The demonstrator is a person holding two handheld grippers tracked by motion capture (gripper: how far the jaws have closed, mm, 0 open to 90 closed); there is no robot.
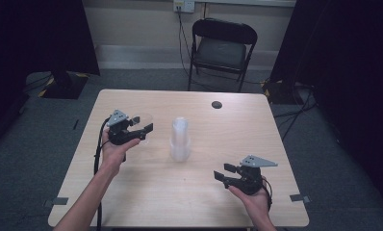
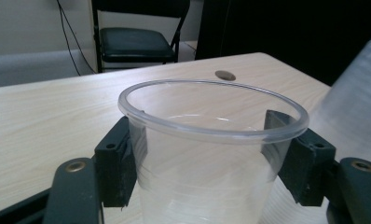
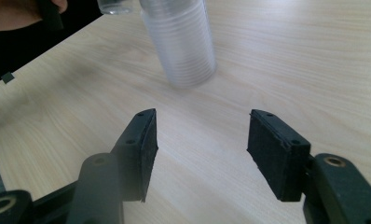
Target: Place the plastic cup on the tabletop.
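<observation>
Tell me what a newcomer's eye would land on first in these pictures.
First, the clear plastic cup clamped upright between the left gripper pads, at the table's left. Next, the stack of clear cups standing mid-table. The right gripper sits open over bare wood at the near right, and a black folding chair stands behind.

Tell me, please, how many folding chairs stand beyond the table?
1. The black folding chair stands against the far wall behind the table; the dark sides could hide others.
</observation>
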